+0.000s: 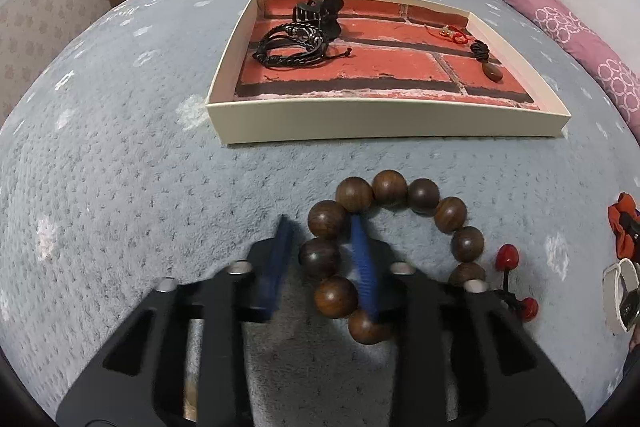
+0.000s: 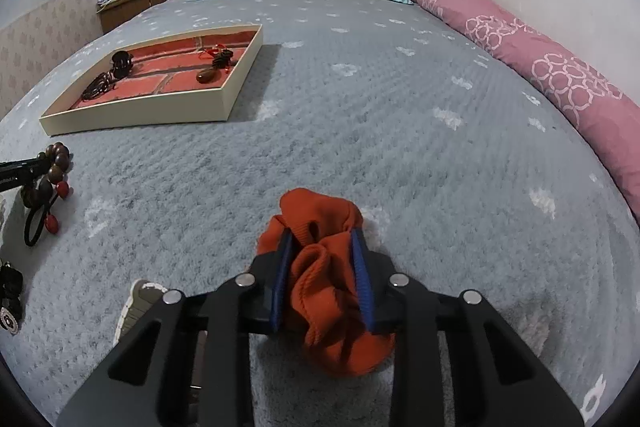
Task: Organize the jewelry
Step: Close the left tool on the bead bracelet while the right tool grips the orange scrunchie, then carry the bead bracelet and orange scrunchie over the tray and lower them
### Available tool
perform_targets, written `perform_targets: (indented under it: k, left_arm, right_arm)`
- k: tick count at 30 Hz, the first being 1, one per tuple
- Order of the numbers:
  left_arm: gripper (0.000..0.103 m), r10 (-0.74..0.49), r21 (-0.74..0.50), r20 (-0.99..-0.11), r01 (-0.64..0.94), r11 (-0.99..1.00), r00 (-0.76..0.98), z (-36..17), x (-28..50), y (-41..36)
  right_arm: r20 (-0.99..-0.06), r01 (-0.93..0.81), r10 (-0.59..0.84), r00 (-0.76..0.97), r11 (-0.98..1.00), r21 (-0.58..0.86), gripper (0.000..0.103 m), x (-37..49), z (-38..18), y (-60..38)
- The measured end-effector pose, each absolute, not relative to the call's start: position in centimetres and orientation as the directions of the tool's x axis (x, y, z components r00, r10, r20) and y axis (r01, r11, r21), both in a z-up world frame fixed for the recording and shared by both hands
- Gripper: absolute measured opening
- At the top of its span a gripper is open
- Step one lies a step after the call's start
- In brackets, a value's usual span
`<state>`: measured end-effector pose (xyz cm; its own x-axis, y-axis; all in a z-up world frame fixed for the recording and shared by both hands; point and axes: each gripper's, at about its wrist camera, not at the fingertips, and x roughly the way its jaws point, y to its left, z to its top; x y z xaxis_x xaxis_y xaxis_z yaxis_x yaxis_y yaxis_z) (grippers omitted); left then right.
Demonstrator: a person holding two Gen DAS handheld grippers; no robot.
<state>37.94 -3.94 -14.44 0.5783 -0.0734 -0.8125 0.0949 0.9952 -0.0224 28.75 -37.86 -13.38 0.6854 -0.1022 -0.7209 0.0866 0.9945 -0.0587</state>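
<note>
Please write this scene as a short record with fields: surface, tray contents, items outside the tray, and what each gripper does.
surface: grey-blue bedspread
tray: cream tray, brick-pattern lining
in tray: black hair claw; black cord bracelets; red string charm; wooden pendant
outside tray: wooden bead bracelet; hair tie with red beads; orange scrunchie
left gripper: open, straddling beads
right gripper: fingers around scrunchie; grip unclear

Grey blanketed bed (image 1: 120, 167), cream tray (image 1: 384, 121), wooden bead bracelet (image 1: 390, 187), pink bolster (image 1: 568, 27)
</note>
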Motion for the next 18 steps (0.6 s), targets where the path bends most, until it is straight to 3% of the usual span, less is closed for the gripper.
perform_targets:
  k: [18]
  left_arm:
    - [0.018,-0.09,-0.022,-0.791,0.12,0.993,0.605,-11.4,37.1,-4.1]
  right_arm:
    - [-0.717,0.078,-0.114,0.688,0.993,-0.083,0.013,29.4,-11.6,-37.8]
